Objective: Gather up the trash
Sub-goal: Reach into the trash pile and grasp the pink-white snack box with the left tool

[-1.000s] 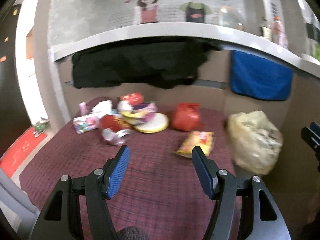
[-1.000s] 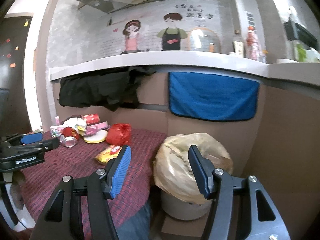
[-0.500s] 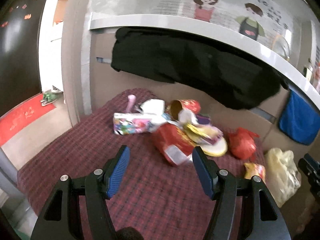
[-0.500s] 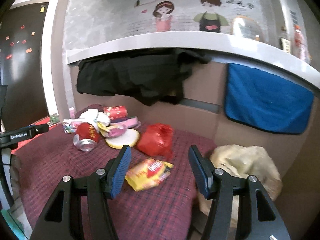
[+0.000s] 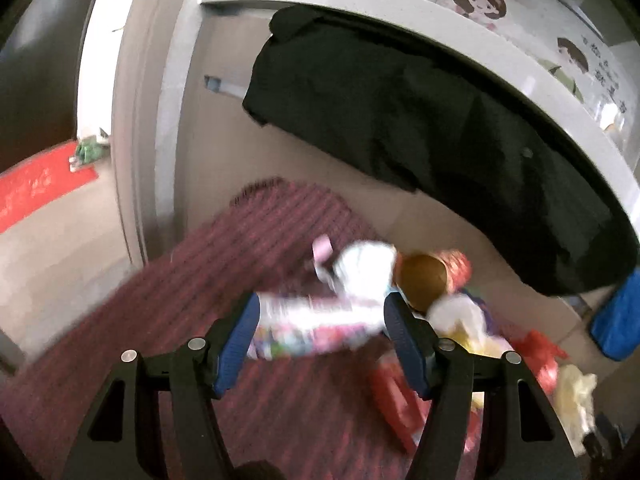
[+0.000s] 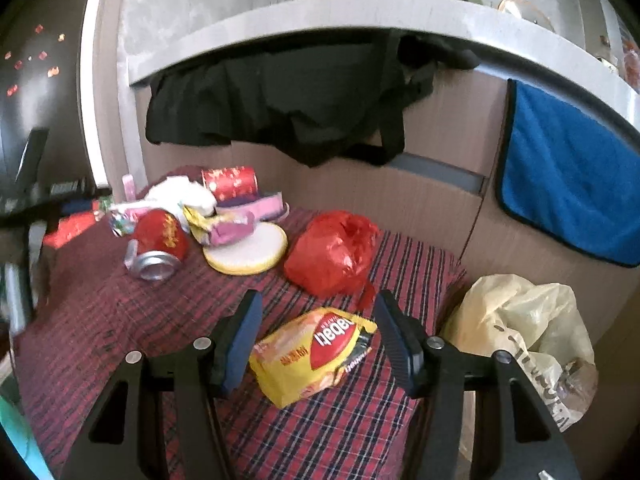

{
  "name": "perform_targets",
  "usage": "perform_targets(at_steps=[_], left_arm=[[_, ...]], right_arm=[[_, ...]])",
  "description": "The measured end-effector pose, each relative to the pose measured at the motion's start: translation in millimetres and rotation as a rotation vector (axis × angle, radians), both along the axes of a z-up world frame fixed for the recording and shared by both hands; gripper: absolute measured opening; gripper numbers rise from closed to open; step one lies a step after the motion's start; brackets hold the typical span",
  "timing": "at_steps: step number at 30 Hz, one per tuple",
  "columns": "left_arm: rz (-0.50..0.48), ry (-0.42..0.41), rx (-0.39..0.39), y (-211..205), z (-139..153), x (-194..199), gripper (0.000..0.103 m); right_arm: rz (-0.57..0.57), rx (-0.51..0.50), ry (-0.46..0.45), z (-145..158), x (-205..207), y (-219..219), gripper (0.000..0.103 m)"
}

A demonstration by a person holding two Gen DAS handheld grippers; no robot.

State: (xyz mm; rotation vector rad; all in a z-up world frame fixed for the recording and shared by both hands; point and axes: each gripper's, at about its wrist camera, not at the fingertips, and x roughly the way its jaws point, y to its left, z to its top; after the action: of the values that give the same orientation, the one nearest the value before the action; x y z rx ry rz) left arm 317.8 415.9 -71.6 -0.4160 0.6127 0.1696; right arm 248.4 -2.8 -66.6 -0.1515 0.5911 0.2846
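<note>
Near the bench's right edge, lies crosswise between right gripper's spread, unclenched fingers: yellow snack packet, trash bag just beyond.

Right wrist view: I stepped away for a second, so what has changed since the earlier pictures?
The right gripper swung from the bagged bin to the yellow snack packet, jaws open around it. The left gripper closed in on the blurred pink-and-white wrapper, also open. Nothing grasped; the crushed red can and red plastic bag stayed put.
</note>
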Motion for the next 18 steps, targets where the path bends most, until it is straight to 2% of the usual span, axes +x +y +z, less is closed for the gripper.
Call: perform_targets(at_steps=[1,3,5,7,8,9,11,15,18], left_arm=[[0.005,0.014,0.004,4.7,-1.6,8.0,0.062],[-0.01,0.062,-0.037,15.8,-10.0,29.7,0.055],[-0.028,0.106,-0.078,22.0,-19.2,48.0,0.055],[-0.005,0.151,-0.065,22.9,-25.5,59.1,0.042],[0.004,0.165,-0.061,23.1,-27.5,62.5,0.022],[0.012,0.179,-0.066,23.0,-28.9,63.9,0.013],[0.001,0.163,-0.089,21.4,-26.2,59.4,0.006],[-0.052,0.09,-0.044,-1.3,-3.4,29.6,0.001],[-0.091,0.048,-0.054,-17.6,9.2,3.4,0.001]], right_arm=[[-0.003,-0.005,0.005,-1.9,1.5,-0.6,0.055],[-0.008,-0.002,0.017,-4.1,3.9,-2.2,0.055],[-0.009,0.004,0.025,-5.9,5.7,-3.7,0.055],[-0.011,0.004,0.035,-8.9,7.6,-4.3,0.055],[-0.01,0.004,0.04,-9.8,8.3,-3.8,0.055],[-0.009,0.003,0.046,-10.9,8.4,-3.9,0.054],[-0.003,-0.003,0.047,-11.0,6.2,-4.8,0.051],[-0.016,-0.031,0.0,-6.3,-3.4,-12.5,0.051],[-0.025,-0.002,0.014,-6.5,-4.7,-21.9,0.051]])
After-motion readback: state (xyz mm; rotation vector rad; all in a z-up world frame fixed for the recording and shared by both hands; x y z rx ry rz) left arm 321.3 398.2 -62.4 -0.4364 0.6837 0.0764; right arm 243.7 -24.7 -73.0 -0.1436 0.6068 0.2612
